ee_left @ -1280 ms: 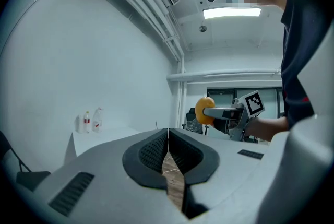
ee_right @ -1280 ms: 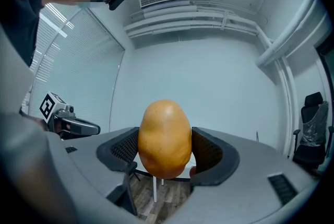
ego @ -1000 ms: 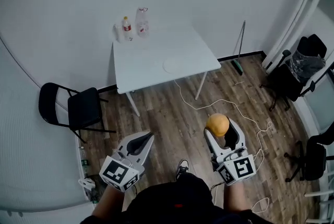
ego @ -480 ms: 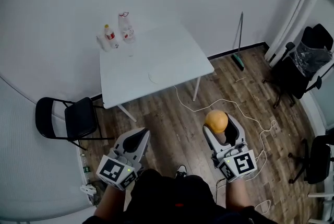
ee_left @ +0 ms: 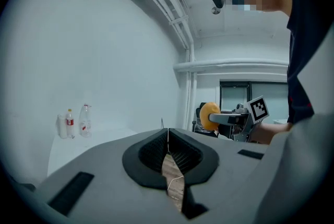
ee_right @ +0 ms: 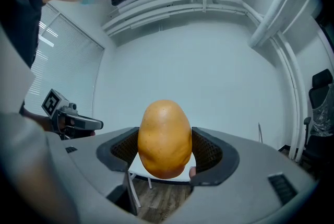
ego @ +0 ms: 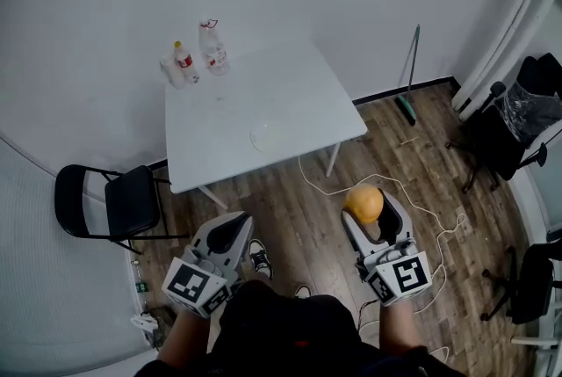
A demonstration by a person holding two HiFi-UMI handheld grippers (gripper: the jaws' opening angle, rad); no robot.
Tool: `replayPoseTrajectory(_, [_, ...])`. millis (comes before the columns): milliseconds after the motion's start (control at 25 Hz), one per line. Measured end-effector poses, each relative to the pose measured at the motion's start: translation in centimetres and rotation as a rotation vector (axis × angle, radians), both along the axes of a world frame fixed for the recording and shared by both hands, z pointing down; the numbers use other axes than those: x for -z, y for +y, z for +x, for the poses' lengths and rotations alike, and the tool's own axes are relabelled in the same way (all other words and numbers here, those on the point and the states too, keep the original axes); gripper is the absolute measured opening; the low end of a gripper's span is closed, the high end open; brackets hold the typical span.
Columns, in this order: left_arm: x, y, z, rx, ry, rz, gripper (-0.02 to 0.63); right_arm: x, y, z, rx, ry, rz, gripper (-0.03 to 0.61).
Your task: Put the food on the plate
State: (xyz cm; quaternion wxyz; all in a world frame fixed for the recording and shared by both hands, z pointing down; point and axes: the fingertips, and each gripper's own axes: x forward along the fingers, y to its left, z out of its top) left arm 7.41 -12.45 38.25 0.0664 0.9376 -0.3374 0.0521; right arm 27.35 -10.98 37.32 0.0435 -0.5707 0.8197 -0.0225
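Carrying stage. The right tongs [ego: 370, 210] gripped the food [ee_right: 164, 139], a smooth orange-yellow ovoid, with both pads set wide round its middle. The left tongs [ego: 235, 228] were closed on nothing, tips together. The plate [ego: 268, 136] lay well ahead of both tongs, between their lines, near the front edge of the table [ego: 219, 116]. Bottles [ego: 198, 50] stood far beyond the left tongs, at the table's back corner. The step in hand was judged to be the carry to the plate. A round, smooth body may roll from the pads, so the grip should not slacken on the way. The right tongs should come over the pale plate's middle, descend until the food nearly rests, and only then open, with the left tongs kept aside.
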Motion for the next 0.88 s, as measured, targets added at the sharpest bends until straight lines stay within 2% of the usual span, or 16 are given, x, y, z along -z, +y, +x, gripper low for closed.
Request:
replayPoseTrajectory(320, [-0.4,-9.4,-2.3,0.001,0.025,0.003,0.025,0.3,-9.5,-2.9,0.018,0.032,-0.002,0.324])
replayPoseTrajectory(600, [-1.5,-19.8,-8.2,0.020,0.033,-0.036,0.025,-1.3,-20.6,-8.6,0.036,0.085,-0.056,0.324])
replayPoseTrajectory(880, [-3.4,-27.2,-13.2,0.030,0.056,-0.082,0.025,-4.6,-28.9,-12.8,0.030,0.105,-0.138,0.324])
